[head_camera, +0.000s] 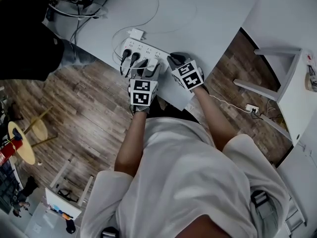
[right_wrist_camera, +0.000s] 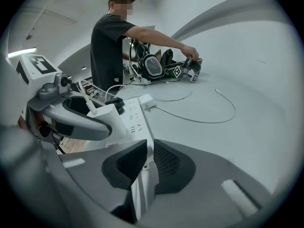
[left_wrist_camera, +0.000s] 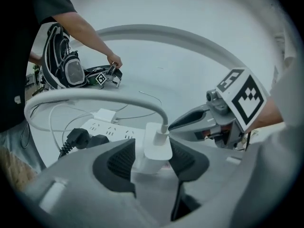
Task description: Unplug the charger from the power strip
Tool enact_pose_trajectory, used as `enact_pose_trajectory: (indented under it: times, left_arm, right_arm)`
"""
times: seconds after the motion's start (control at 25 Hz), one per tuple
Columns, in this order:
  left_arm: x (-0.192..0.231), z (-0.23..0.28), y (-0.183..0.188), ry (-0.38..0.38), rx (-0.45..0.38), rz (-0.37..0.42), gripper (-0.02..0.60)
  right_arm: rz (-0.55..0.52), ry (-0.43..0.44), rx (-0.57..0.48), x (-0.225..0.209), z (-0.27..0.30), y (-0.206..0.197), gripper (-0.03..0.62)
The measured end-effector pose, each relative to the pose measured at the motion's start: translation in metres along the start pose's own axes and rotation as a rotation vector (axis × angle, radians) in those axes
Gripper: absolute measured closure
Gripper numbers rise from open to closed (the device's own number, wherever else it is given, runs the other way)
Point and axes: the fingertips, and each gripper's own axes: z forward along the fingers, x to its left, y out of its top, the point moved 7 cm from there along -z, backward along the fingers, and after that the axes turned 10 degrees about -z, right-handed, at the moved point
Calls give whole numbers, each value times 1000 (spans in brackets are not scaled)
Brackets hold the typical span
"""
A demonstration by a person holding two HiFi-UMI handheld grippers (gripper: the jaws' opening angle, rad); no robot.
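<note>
A white power strip (head_camera: 142,49) (left_wrist_camera: 105,129) (right_wrist_camera: 133,121) lies near the front edge of the white table (head_camera: 208,14). The white charger (head_camera: 152,63) (left_wrist_camera: 157,147) (right_wrist_camera: 105,116) stands plugged into it, its white cable arching away. My left gripper (head_camera: 150,72) (left_wrist_camera: 152,156) straddles the charger, open, a dark pad close on either side. My right gripper (head_camera: 174,62) (right_wrist_camera: 148,150) is over the strip's right end, its pads almost together with only a slim gap and nothing between them. Its grey finger (left_wrist_camera: 192,121) shows just right of the charger.
Two black plugs (head_camera: 130,56) (left_wrist_camera: 78,139) sit in the strip's left sockets. A small white adapter (head_camera: 136,33) (right_wrist_camera: 146,100) with a thin cable lies behind it. A person's hand (left_wrist_camera: 114,60) works at the far end beside a backpack (left_wrist_camera: 64,65). Wooden floor lies below the table edge.
</note>
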Motion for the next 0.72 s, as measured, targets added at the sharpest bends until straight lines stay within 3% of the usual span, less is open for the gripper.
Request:
enact_pose_trajectory:
  times: [0.24, 0.56, 0.72]
  left_arm:
    - [-5, 6, -3, 23, -1, 40, 423]
    - [-2, 5, 1, -15, -3, -18, 426]
    - [-5, 4, 3, 15, 15, 77, 436]
  right_arm:
    - [-2, -22, -35, 0, -1, -4, 548]
    - [-3, -18, -69, 0, -2, -6, 548]
    - [-3, -22, -70, 1, -3, -6, 548]
